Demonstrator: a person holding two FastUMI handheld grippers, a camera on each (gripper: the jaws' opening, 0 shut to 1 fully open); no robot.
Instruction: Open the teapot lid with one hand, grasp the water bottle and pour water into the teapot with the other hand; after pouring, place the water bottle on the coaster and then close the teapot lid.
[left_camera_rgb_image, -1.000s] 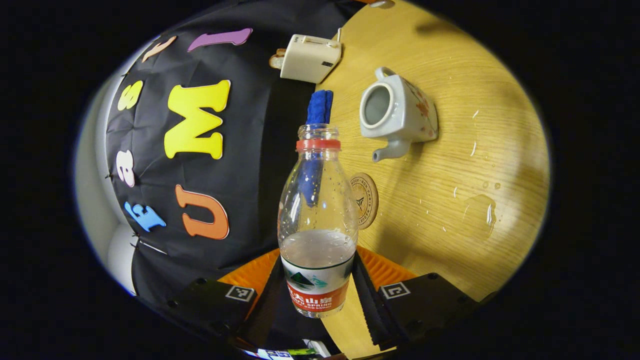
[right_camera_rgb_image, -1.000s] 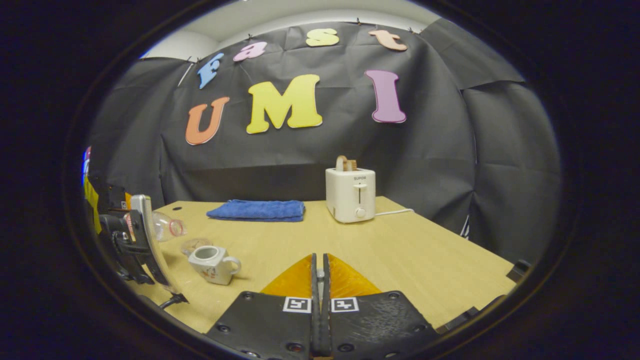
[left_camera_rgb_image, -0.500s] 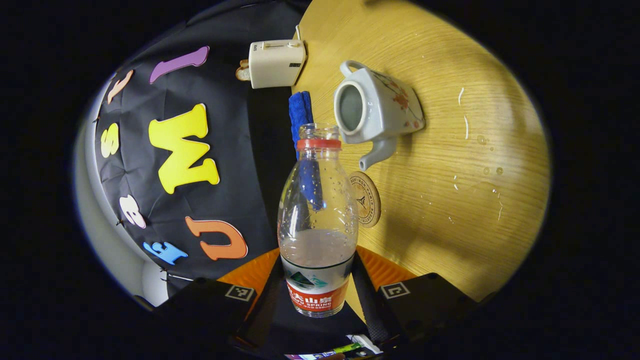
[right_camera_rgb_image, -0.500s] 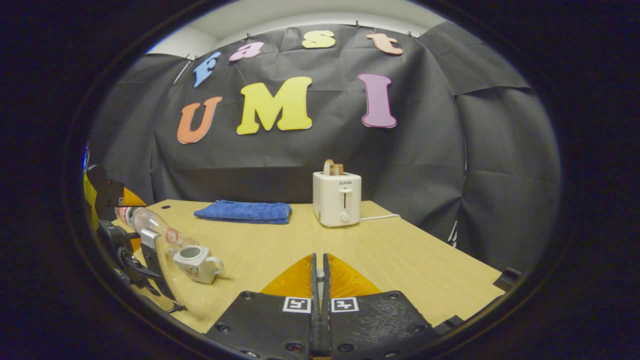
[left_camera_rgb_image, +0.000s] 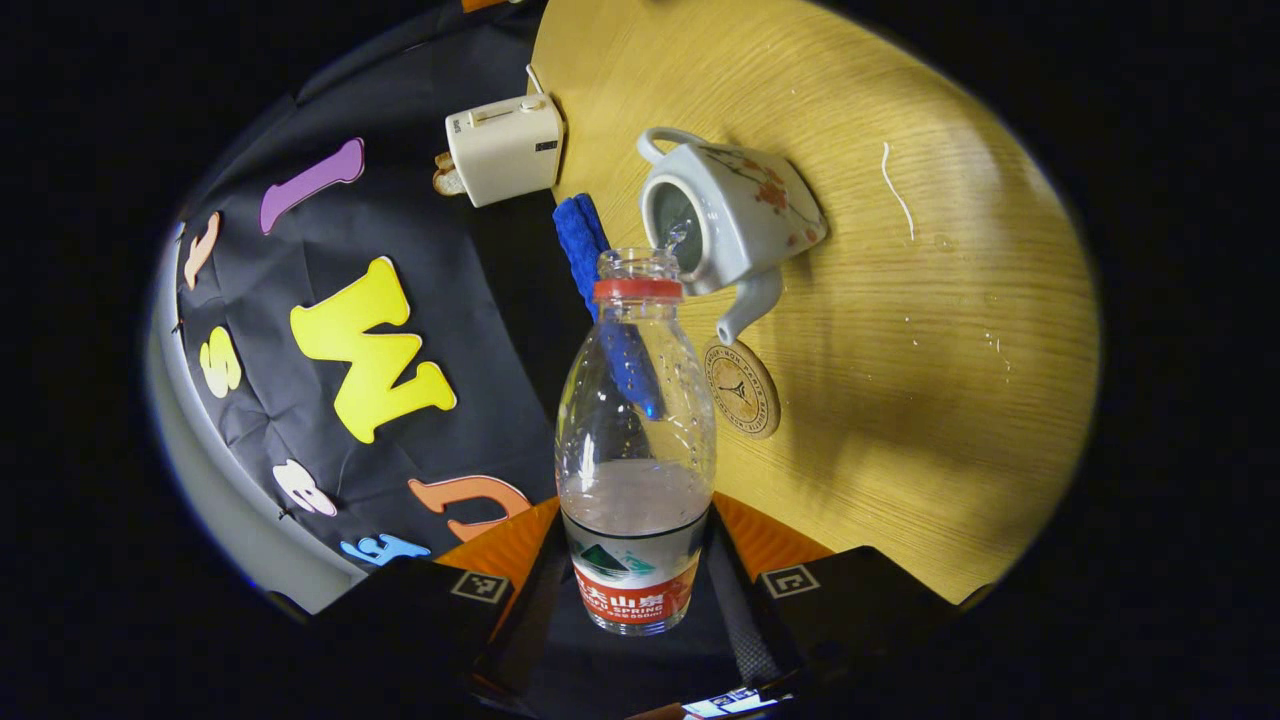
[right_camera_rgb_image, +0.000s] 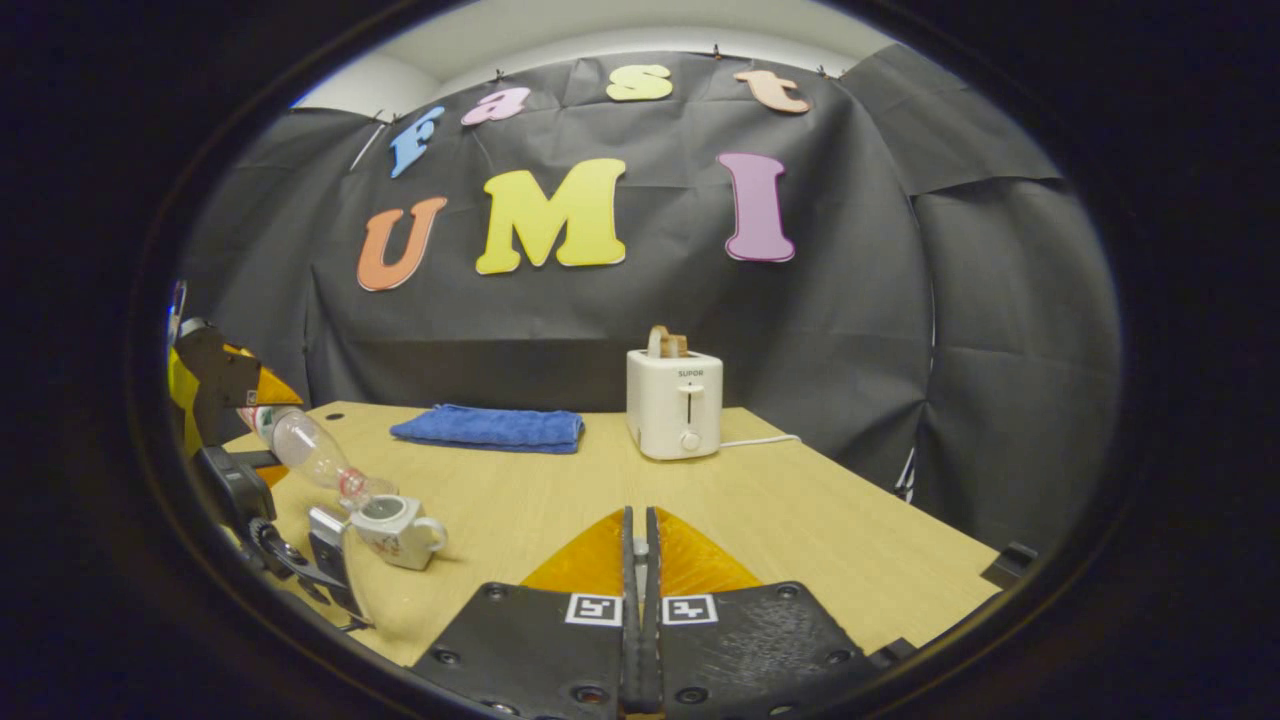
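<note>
In the left gripper view, the left gripper (left_camera_rgb_image: 632, 590) has its jaws clamped on the lower, labelled part of the water bottle (left_camera_rgb_image: 635, 440), one finger on each side. The bottle is uncapped, with a red ring at its neck, and some water sits low inside it. Its mouth points toward 12 o'clock and lies just at the open top of the teapot (left_camera_rgb_image: 735, 215), where a small splash of water shows at the rim. The teapot stands on the wooden counter (left_camera_rgb_image: 930, 350) at about 1 o'clock from the bottle mouth, its handle toward 11 and its spout toward 6. Just below the spout lies the round coaster (left_camera_rgb_image: 742, 387), flat on the counter and bare. A few droplets and a thin streak of water mark the counter toward 2 o'clock.

In the right gripper view, the right gripper (right_camera_rgb_image: 638, 600) has its jaws pressed together; whether anything sits between them cannot be told. At 9 o'clock the bottle tilts mouth-down over the teapot. A folded blue towel (right_camera_rgb_image: 490, 428) and a white toaster (right_camera_rgb_image: 674, 403) stand near the counter's far edge, around 12 o'clock.
</note>
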